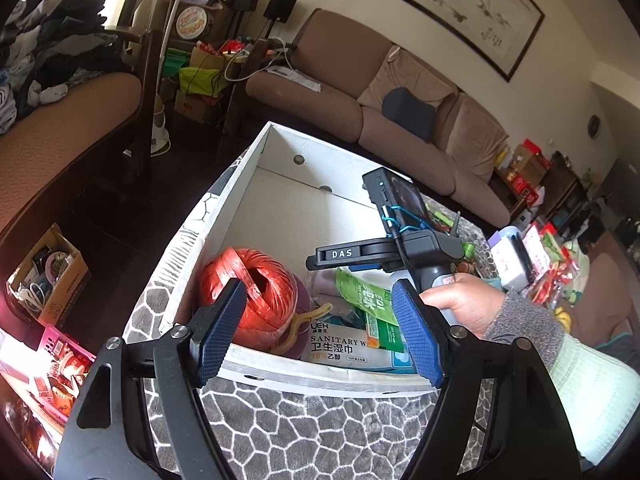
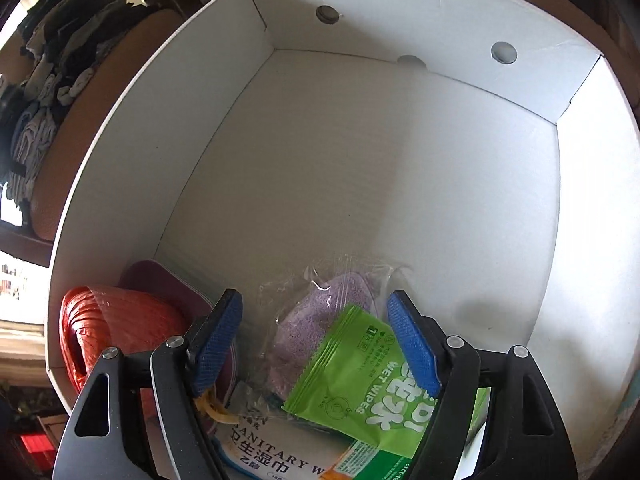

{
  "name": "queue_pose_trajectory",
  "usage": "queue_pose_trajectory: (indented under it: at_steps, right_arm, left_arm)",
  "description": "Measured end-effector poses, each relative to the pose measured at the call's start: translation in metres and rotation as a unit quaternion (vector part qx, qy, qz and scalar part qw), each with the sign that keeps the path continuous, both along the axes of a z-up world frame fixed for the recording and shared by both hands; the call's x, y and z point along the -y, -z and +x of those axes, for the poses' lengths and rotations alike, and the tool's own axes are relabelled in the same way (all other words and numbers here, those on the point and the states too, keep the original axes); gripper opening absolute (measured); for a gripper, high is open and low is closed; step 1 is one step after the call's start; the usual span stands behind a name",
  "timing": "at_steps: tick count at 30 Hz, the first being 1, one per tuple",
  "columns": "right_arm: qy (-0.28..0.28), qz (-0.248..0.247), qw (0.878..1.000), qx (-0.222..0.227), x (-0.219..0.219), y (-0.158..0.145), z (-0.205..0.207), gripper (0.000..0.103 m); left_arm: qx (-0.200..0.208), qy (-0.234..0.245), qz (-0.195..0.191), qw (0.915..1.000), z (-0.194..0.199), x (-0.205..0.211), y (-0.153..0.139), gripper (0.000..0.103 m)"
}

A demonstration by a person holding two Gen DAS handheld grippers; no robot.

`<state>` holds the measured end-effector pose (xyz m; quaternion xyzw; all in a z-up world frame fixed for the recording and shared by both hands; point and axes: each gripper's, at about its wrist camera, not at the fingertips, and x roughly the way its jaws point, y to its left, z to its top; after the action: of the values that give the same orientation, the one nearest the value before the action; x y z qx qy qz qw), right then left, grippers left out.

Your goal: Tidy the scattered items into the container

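Observation:
A white cardboard box [image 1: 240, 184] stands on a table with a grey stone-pattern cloth [image 1: 320, 432]. In its near end lie a red twine ball [image 1: 256, 292], a green wet-wipes packet [image 1: 368, 300], a sanitary wipes pack [image 1: 344, 350] and a tan clip [image 1: 304, 324]. My left gripper [image 1: 320, 332] is open and empty above the box's near wall. My right gripper [image 2: 316, 344] is open and empty inside the box [image 2: 400, 160], just above the green packet [image 2: 372, 384] and a bagged purple sponge [image 2: 312, 328]. The twine ball [image 2: 116, 328] lies to its left.
A brown sofa [image 1: 360, 92] runs behind the table. More packets and bottles lie on the table's right side [image 1: 532, 264]. A cardboard box of clutter [image 1: 44, 276] sits on the dark floor at left. A pink basket [image 1: 60, 364] is at lower left.

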<state>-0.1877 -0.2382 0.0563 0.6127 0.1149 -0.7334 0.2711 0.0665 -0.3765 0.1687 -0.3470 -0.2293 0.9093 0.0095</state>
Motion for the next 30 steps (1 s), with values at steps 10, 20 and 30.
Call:
queue_pose_trajectory:
  at_steps: [10,20,30]
  right_arm:
    - [0.031,-0.095,0.995,-0.017,-0.011,-0.015,-0.009,0.02]
    - [0.081,-0.238,0.966,-0.056,-0.043,-0.075,-0.023,0.007]
    - [0.022,-0.111,0.992,-0.06,-0.023,-0.055,-0.021,0.08]
  left_arm:
    - [0.001,-0.006,0.007,1.0,-0.002,0.003,0.006,0.073]
    - [-0.006,-0.001,0.002,1.0,-0.001,-0.005,-0.001,0.073]
    - [-0.012,0.004,0.006,0.9999,0.002,-0.002,0.0,0.073]
